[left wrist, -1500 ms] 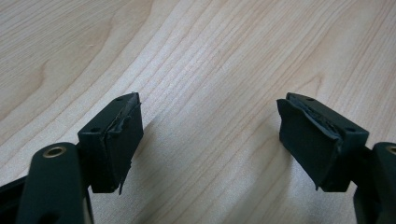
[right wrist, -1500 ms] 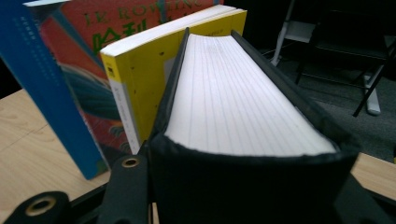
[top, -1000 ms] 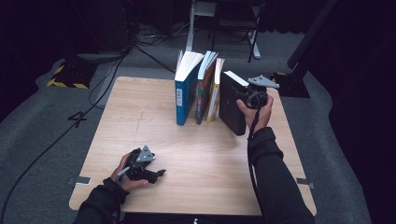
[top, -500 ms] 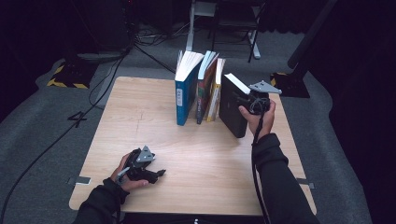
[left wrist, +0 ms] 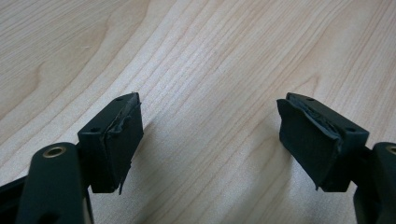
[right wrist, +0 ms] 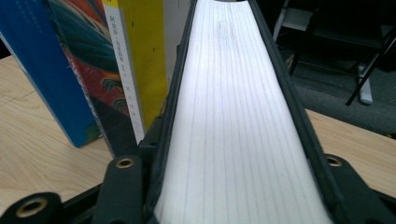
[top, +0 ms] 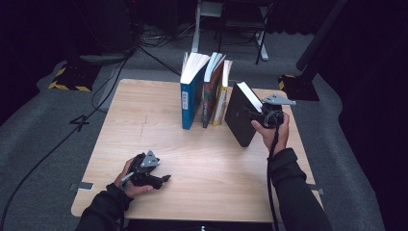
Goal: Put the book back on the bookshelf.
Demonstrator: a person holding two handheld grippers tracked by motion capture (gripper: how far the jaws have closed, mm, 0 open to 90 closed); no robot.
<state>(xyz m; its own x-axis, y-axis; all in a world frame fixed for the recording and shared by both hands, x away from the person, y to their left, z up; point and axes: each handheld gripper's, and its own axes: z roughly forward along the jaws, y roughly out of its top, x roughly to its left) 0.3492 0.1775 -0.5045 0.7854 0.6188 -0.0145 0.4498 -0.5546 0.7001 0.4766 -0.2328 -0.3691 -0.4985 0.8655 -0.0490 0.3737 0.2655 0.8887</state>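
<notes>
Black book [top: 239,120]: right of centre in high view, tilted, apart from upright row of books [top: 204,89]. Right gripper [top: 262,114] clamps its page edge; left gripper [top: 161,179] lower left, jaws wide, empty. Risk: slack grip, book topples, knocking row over.

R tool [top: 260,113] shifted black book [top: 239,120] slightly left, toward the row.

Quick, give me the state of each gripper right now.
Left gripper: open, nothing between its jaws, low over the table.
Right gripper: shut on the black book, which stands tilted beside the other books.
</notes>
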